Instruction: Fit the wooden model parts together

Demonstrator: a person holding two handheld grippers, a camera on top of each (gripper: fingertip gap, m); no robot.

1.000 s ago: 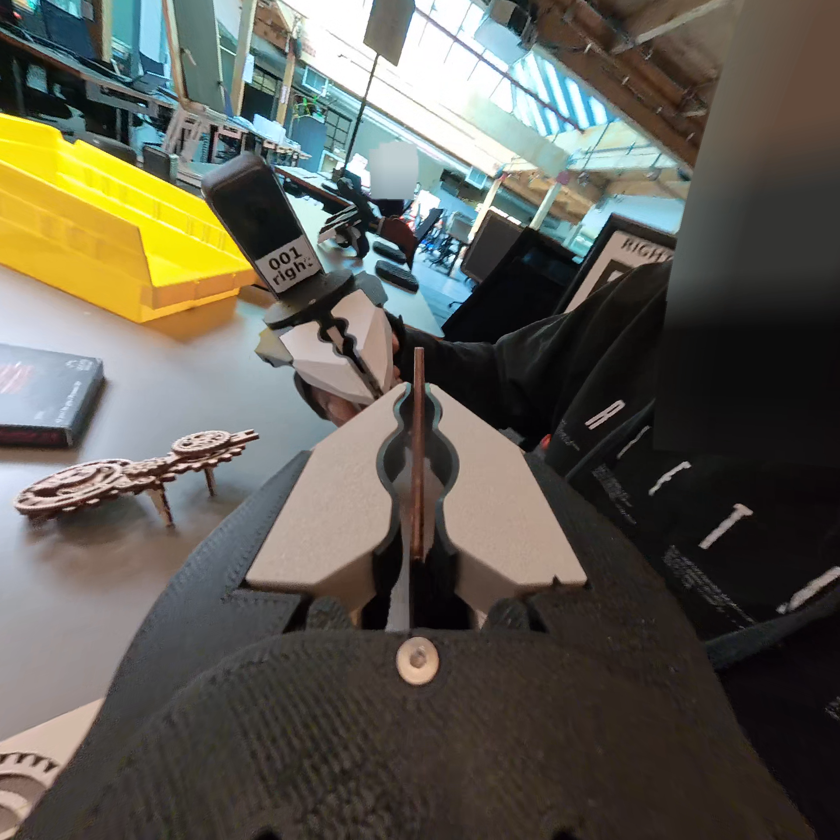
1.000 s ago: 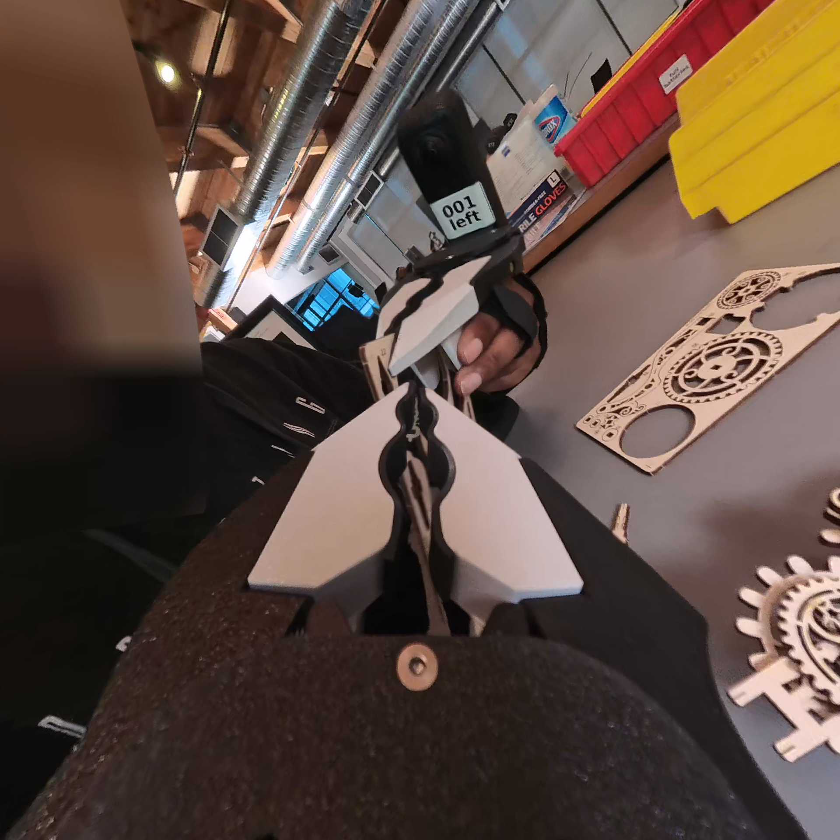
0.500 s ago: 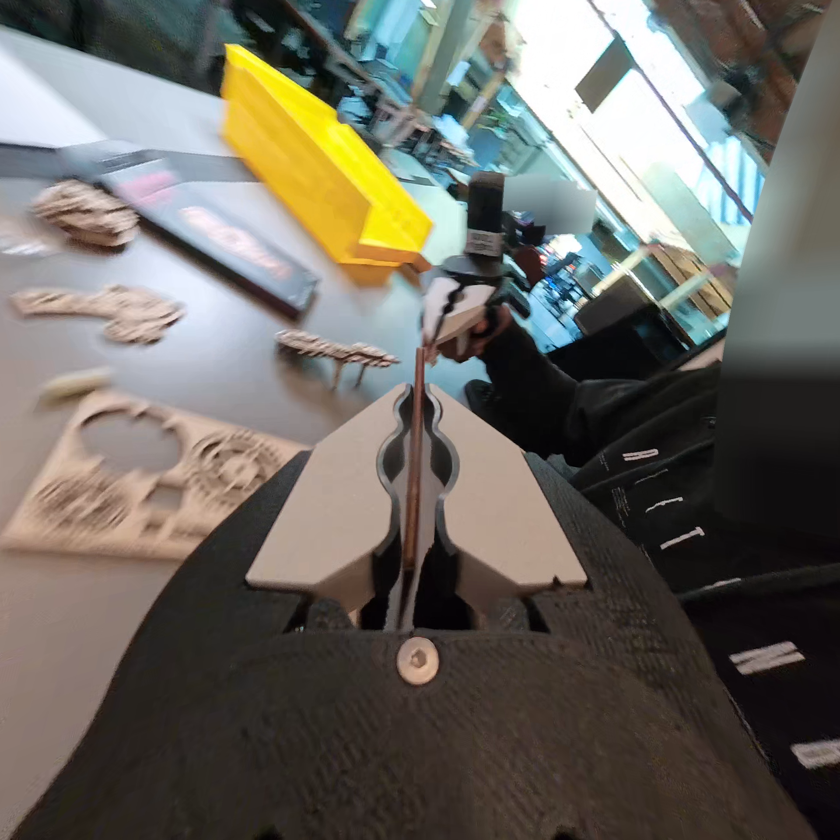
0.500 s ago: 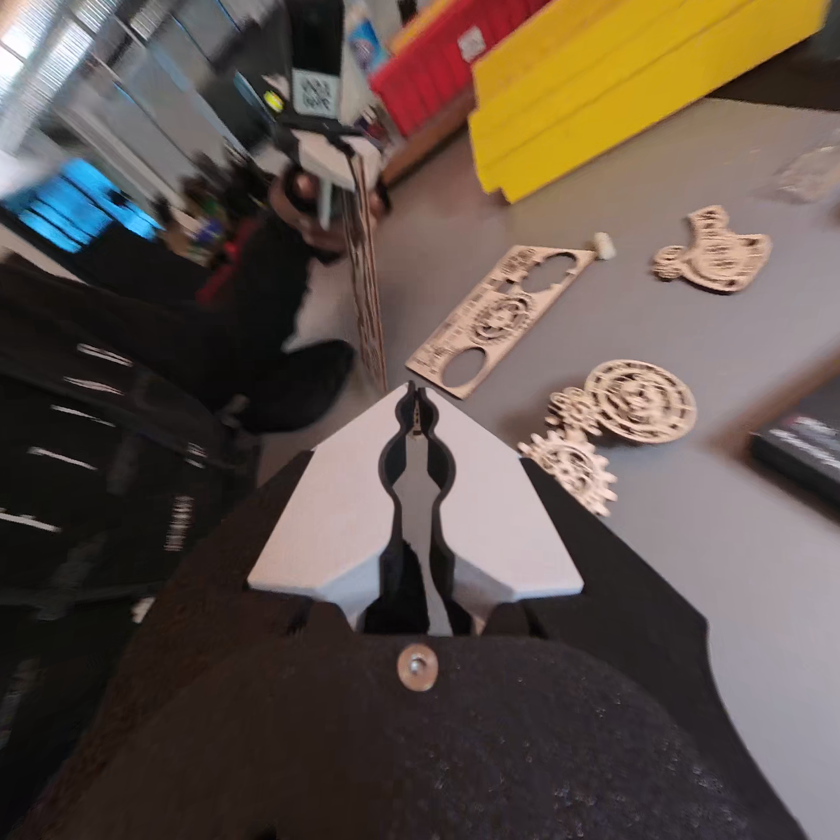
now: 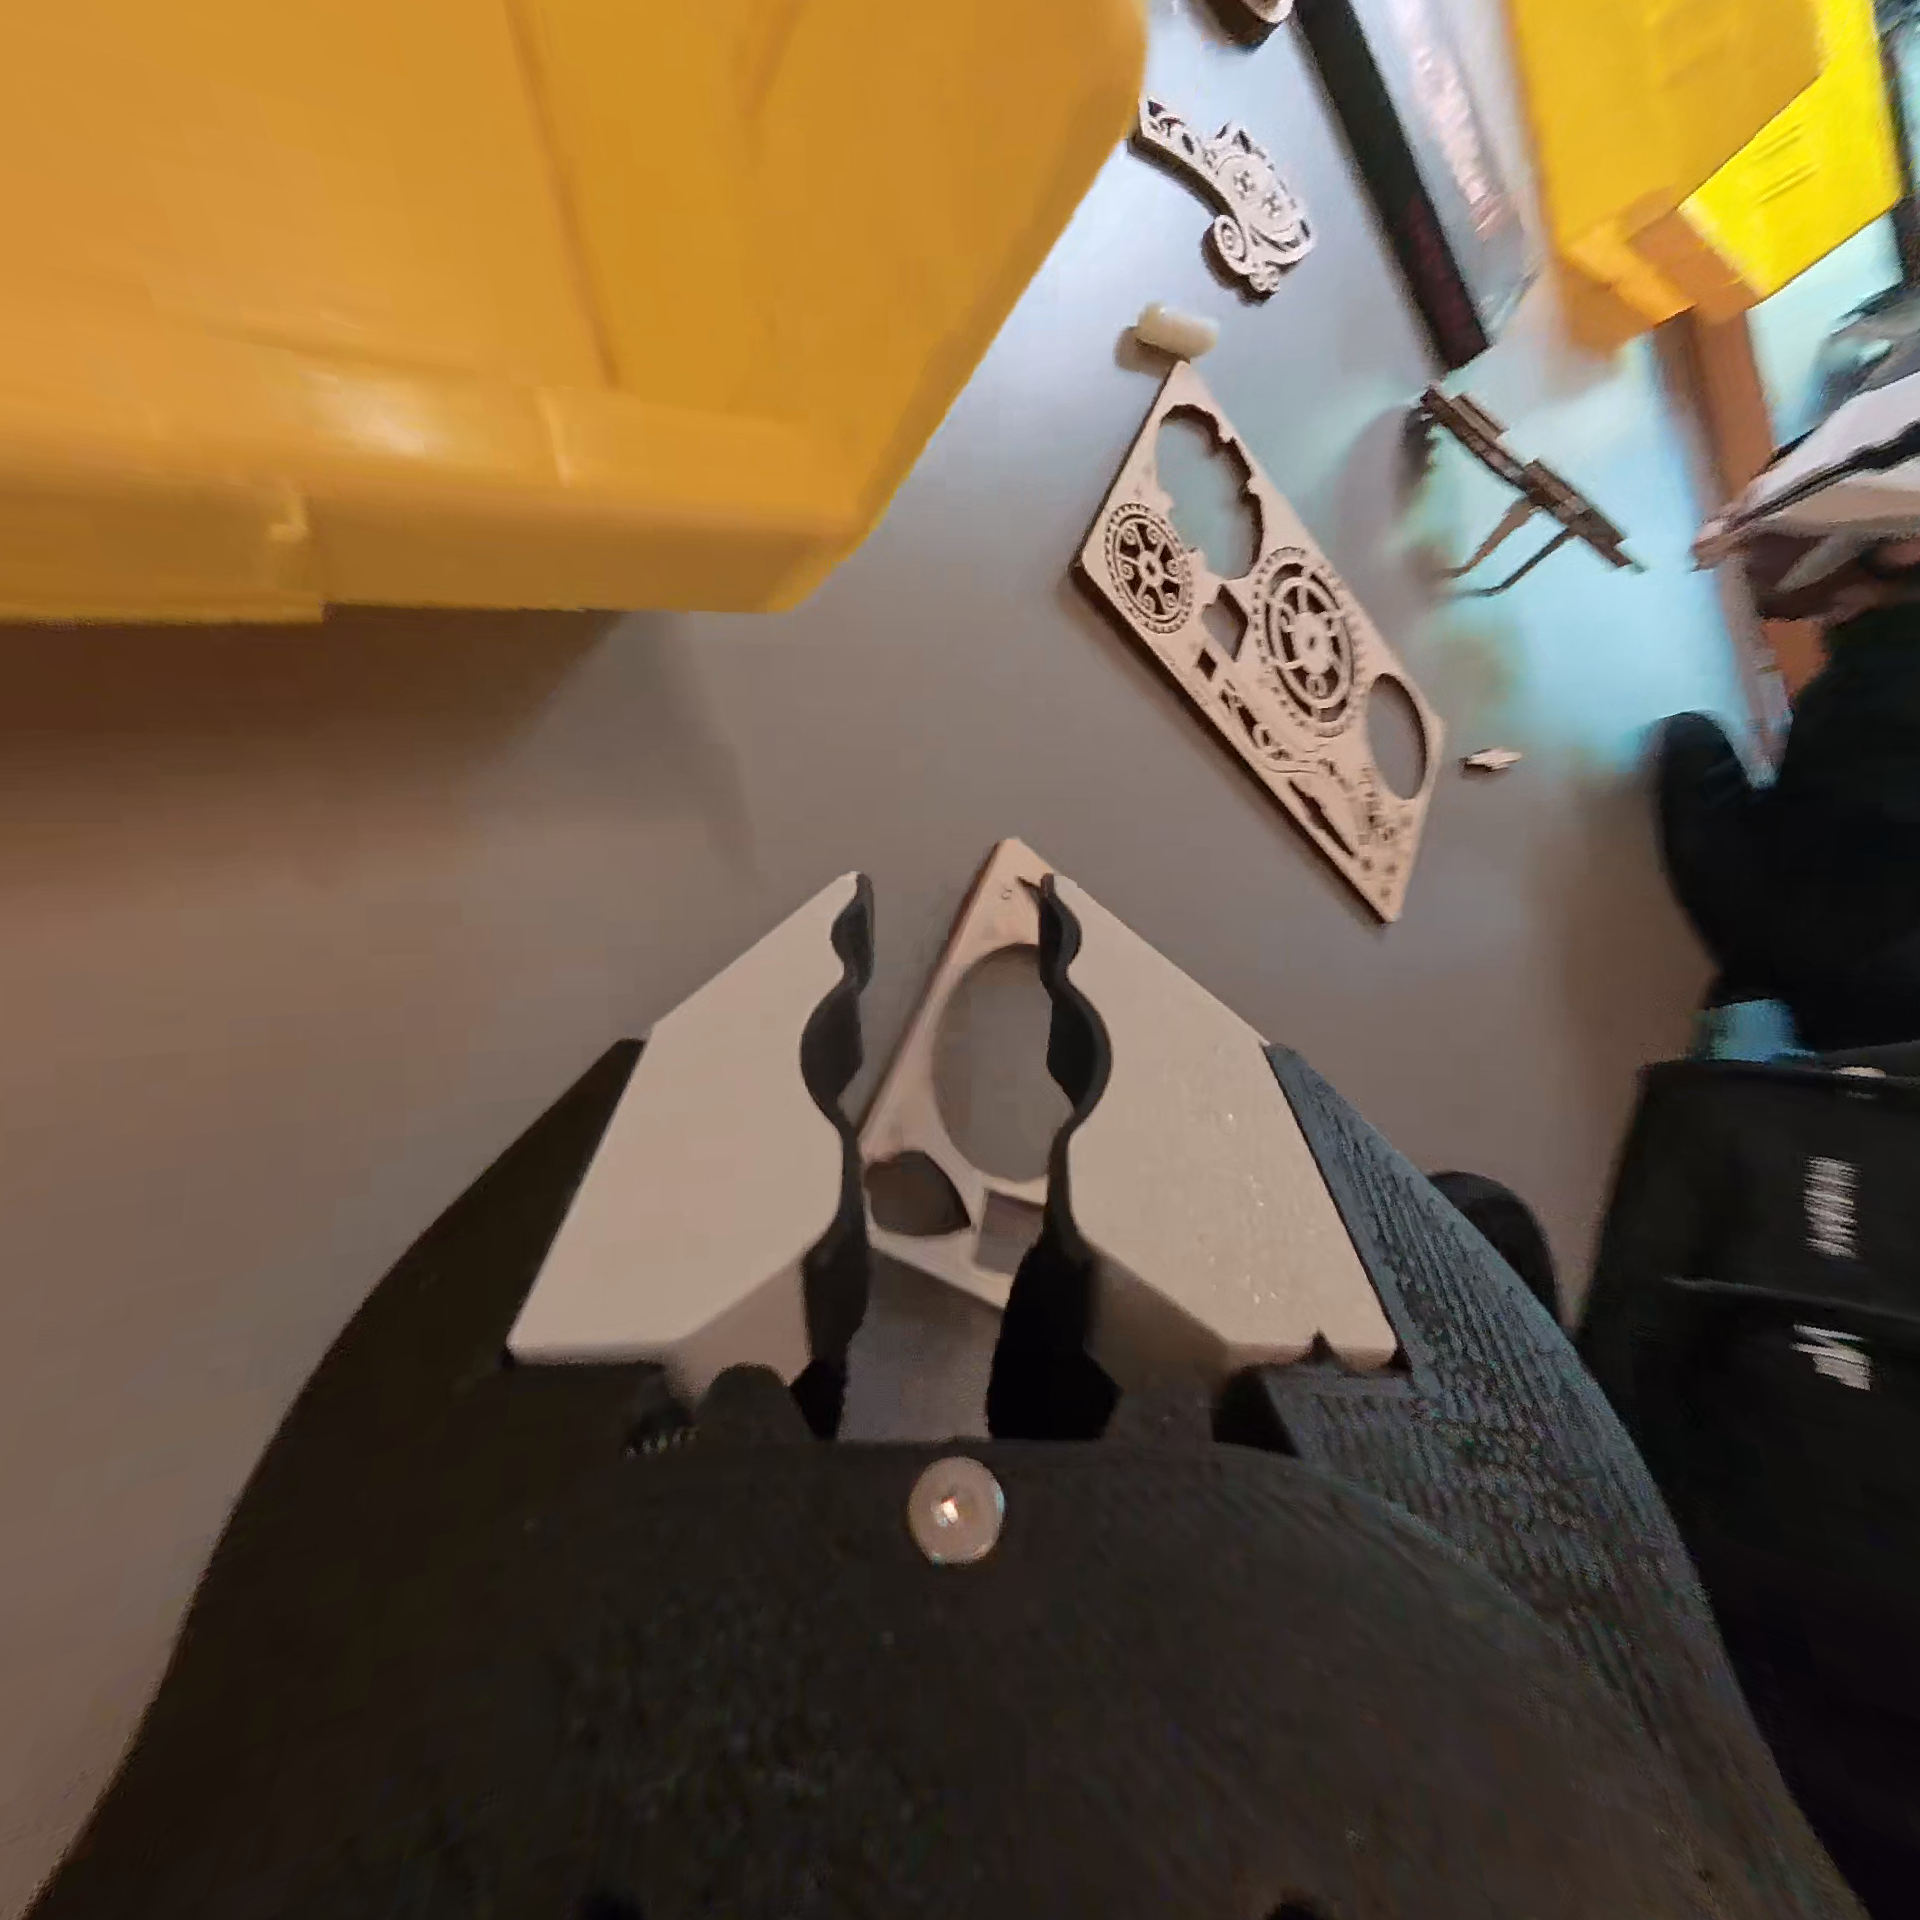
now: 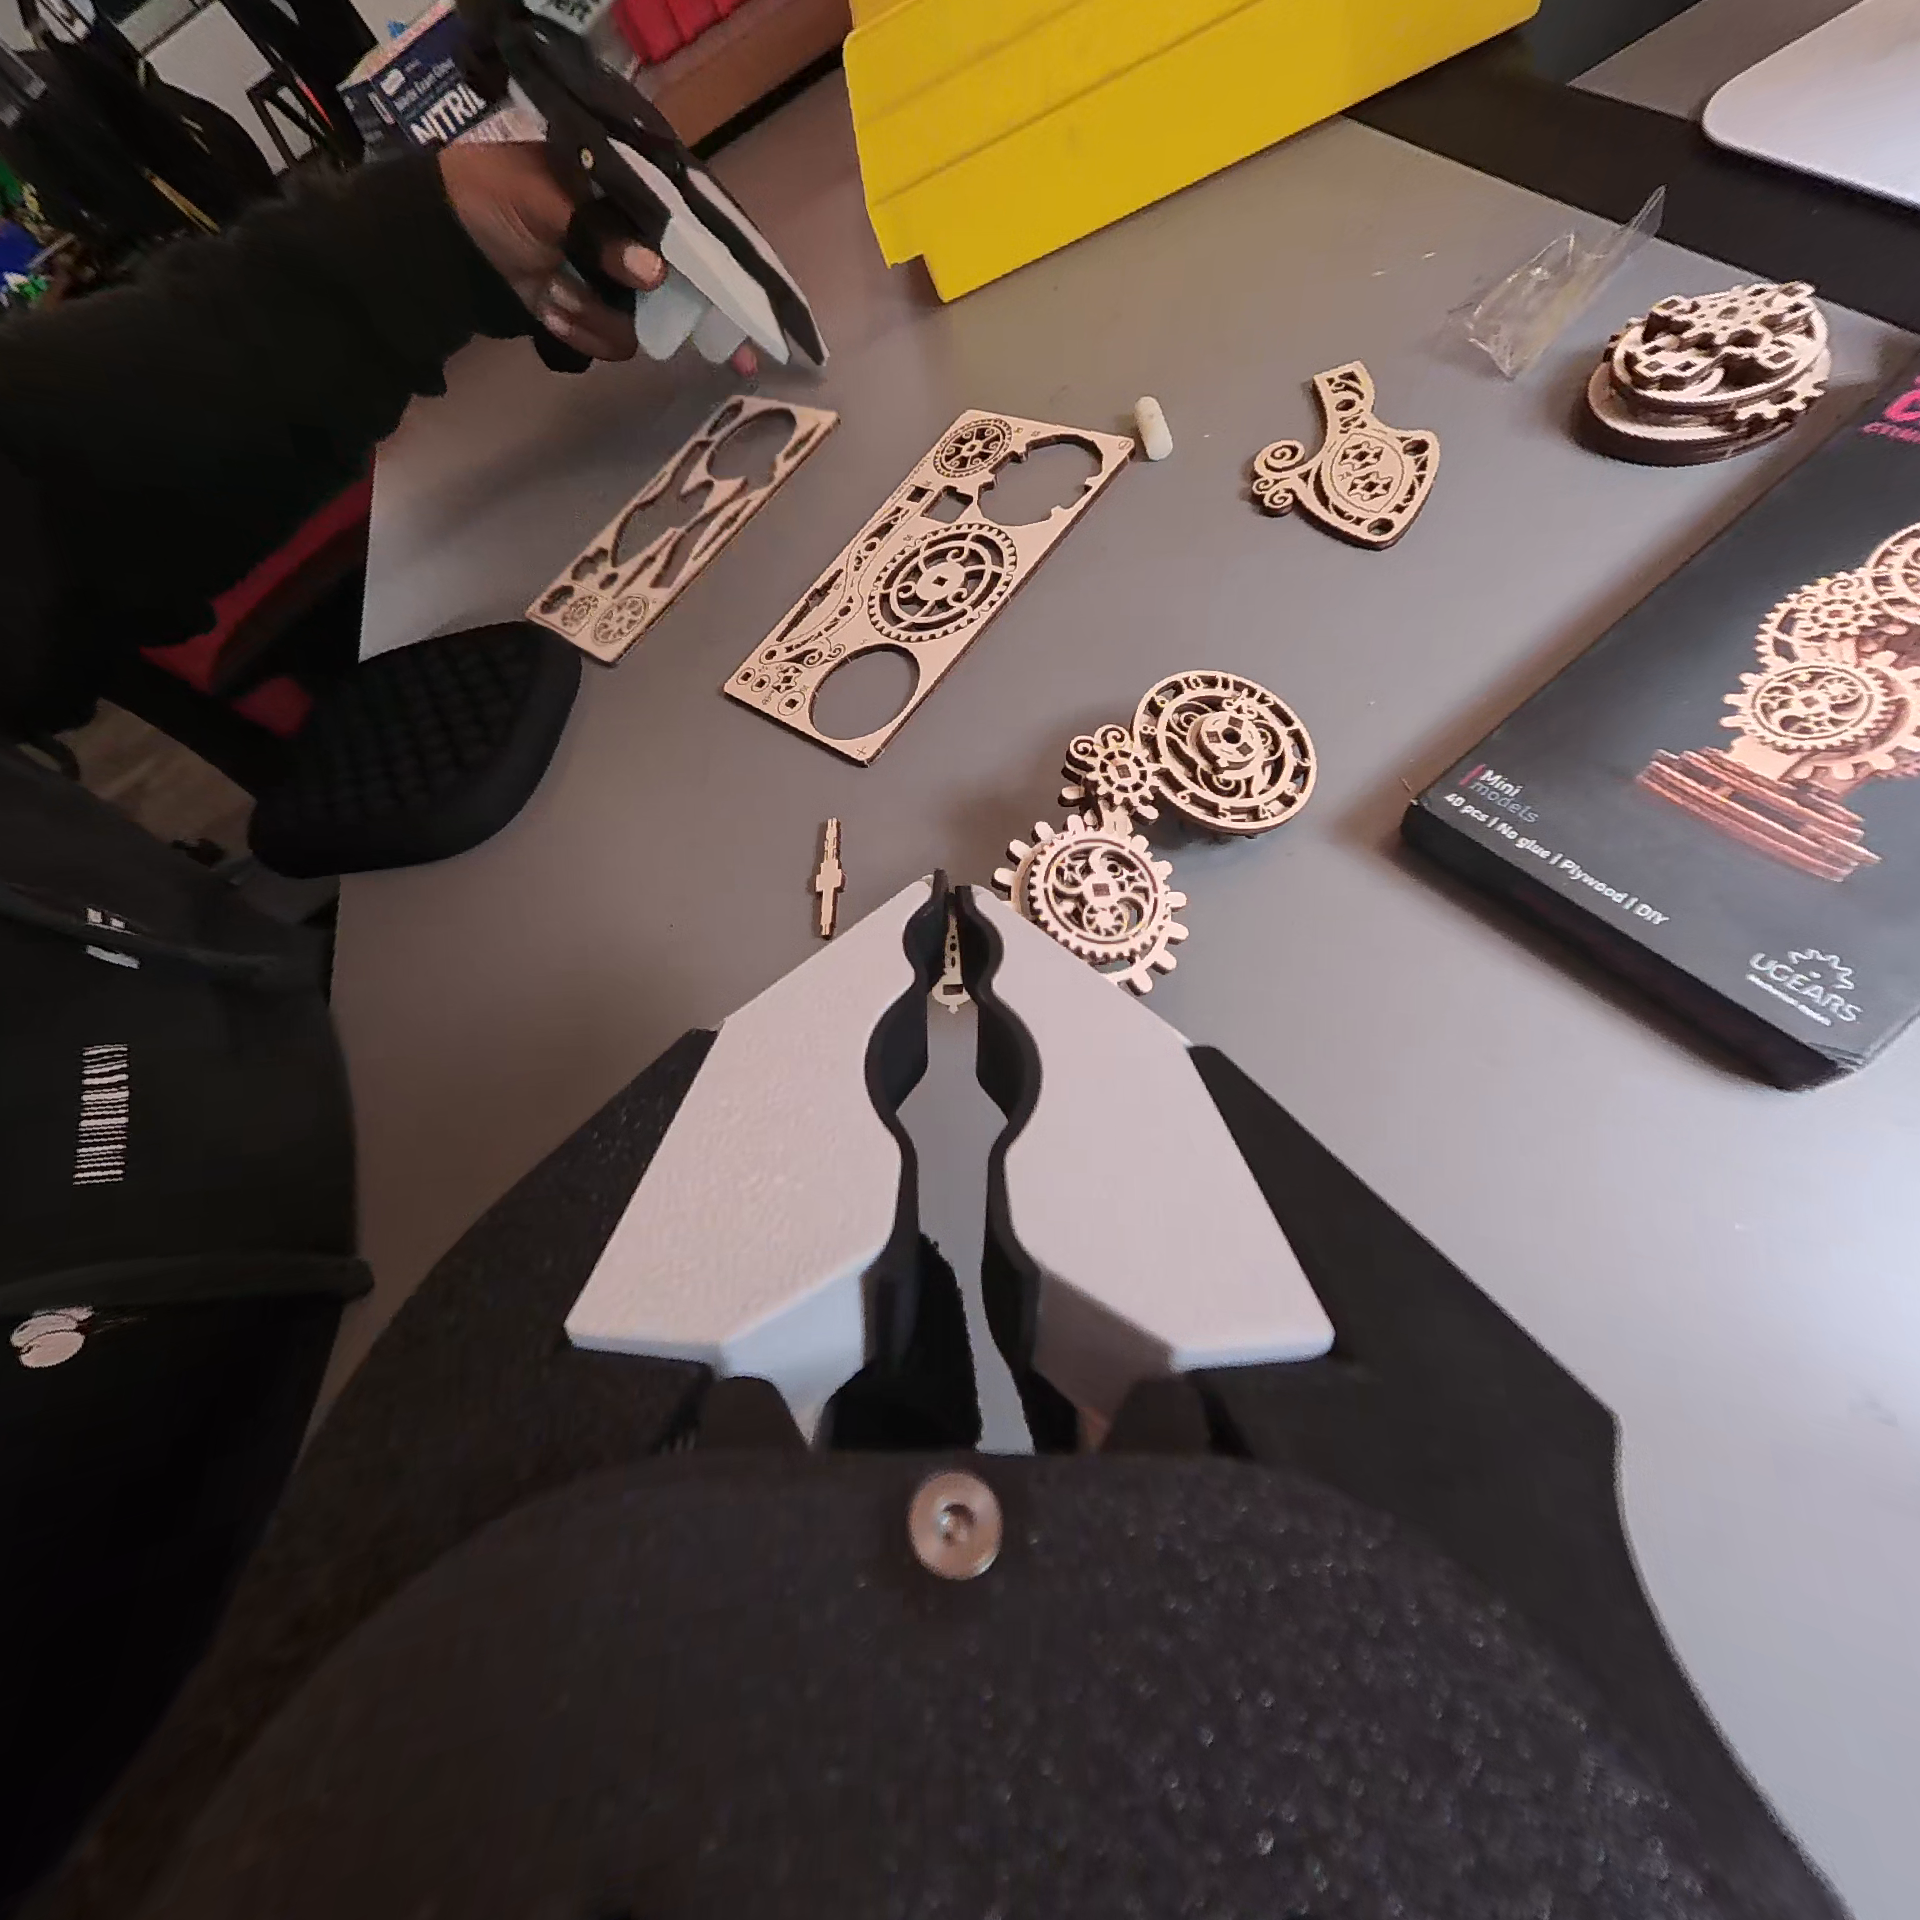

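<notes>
Hand on the left: we saw the left hand (image 6: pixel 561 249), in a dark sleeve, holding the left gripper (image 5: pixel 951 888) above the grey table (image 6: pixel 1351 1195).
Left gripper: its jaws stood apart and gripped nothing; it was released.
Small sheet: the small fret sheet (image 6: pixel 681 525), with many parts already cut out, lay flat on the table under the left gripper. In the left wrist view we saw its corner between the open fingers, but apart from them.
Large sheet: the large fret sheet (image 6: pixel 925 582) lay just beside the small one, to its right, with a round hole at its near end.
White peg: a short white peg (image 6: pixel 1153 424) lay at the far corner of the large sheet.
Pin: a thin wooden pin (image 6: pixel 828 875) lay alone on the table, just left of the right gripper's tips.
Right gripper: the right gripper (image 6: pixel 950 896) was clenched on a small wooden part (image 6: pixel 948 961), held at the very tips above the table.
Gears: the gear assembly (image 6: pixel 1174 821) lay on the table, just right of those tips.
Curved part: an ornamented curved part (image 6: pixel 1351 473) lay farther back.
Bin: a yellow bin (image 6: pixel 1091 125) stood at the far edge.
Bag: a clear plastic bag (image 6: pixel 1548 281) lay near a round stacked assembly (image 6: pixel 1709 364).
Box: a dark kit box (image 6: pixel 1683 831) lay flat on the right side.
</notes>
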